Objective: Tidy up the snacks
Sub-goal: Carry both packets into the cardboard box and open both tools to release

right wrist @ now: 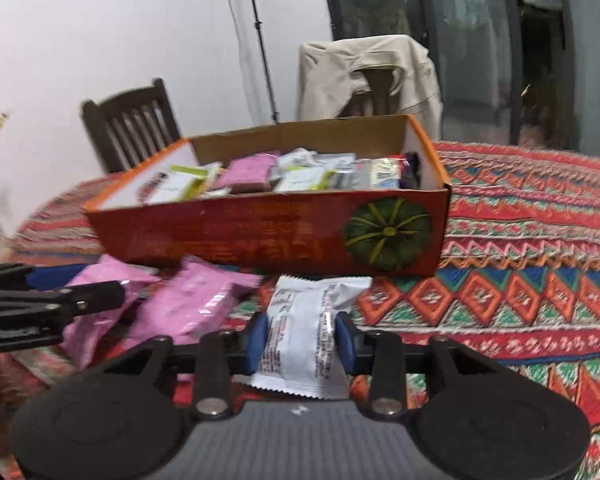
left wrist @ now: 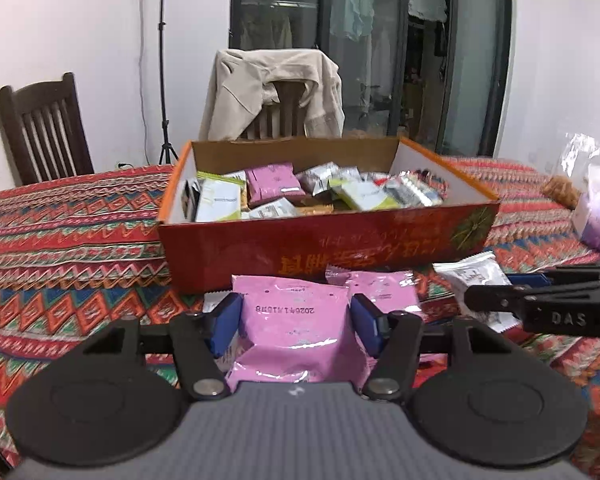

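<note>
In the left wrist view my left gripper is shut on a pink snack packet, its blue pads pressing both sides. A second pink packet lies just behind it on the table. My right gripper is shut on a white snack packet, which is pinched at its middle. Both packets sit in front of an orange-red cardboard box that holds several wrapped snacks. The right gripper shows at the right edge of the left wrist view, and the left gripper at the left edge of the right wrist view.
A patterned red tablecloth covers the table. A clear plastic bag with snacks lies at the right. Behind the table stand a dark wooden chair, a chair draped with a beige jacket, and a tripod.
</note>
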Demonstrator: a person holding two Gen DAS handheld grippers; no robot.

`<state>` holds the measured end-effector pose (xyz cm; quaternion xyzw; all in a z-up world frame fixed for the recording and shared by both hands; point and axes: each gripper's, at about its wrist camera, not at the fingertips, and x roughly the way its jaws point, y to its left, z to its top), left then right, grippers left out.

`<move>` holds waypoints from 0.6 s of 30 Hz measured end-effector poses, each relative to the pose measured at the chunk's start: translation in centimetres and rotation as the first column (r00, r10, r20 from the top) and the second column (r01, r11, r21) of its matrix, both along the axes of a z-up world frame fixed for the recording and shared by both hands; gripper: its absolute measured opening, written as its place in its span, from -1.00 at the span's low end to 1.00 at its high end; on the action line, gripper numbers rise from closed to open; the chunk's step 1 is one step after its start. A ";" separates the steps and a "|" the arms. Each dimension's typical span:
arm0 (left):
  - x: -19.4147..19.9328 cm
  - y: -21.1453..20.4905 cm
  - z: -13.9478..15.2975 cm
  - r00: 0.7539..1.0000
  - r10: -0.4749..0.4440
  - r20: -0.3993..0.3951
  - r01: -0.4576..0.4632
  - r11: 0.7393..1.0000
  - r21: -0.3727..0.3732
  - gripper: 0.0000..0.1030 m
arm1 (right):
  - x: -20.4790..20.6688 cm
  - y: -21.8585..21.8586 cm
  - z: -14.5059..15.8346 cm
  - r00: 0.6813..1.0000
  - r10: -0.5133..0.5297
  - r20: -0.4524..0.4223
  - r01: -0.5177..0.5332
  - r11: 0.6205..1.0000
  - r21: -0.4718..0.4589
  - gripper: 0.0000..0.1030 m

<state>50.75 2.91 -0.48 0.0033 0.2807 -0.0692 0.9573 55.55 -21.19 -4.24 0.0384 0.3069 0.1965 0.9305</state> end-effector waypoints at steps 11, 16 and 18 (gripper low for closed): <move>-15.2 -0.2 4.2 0.997 0.044 0.063 -0.039 0.996 -0.079 0.19 | -14.3 -4.8 3.6 0.996 0.035 0.078 -0.040 0.997 0.070 -0.31; -21.9 -0.4 3.7 0.996 0.083 0.036 -0.074 0.977 -0.199 0.19 | -21.2 -6.4 3.9 0.993 0.059 0.101 -0.059 0.998 -0.003 -0.31; -23.7 -0.7 3.7 0.996 0.083 0.024 -0.076 0.972 -0.221 0.19 | -23.6 -7.1 4.0 0.993 0.061 0.099 -0.061 0.998 -0.002 -0.31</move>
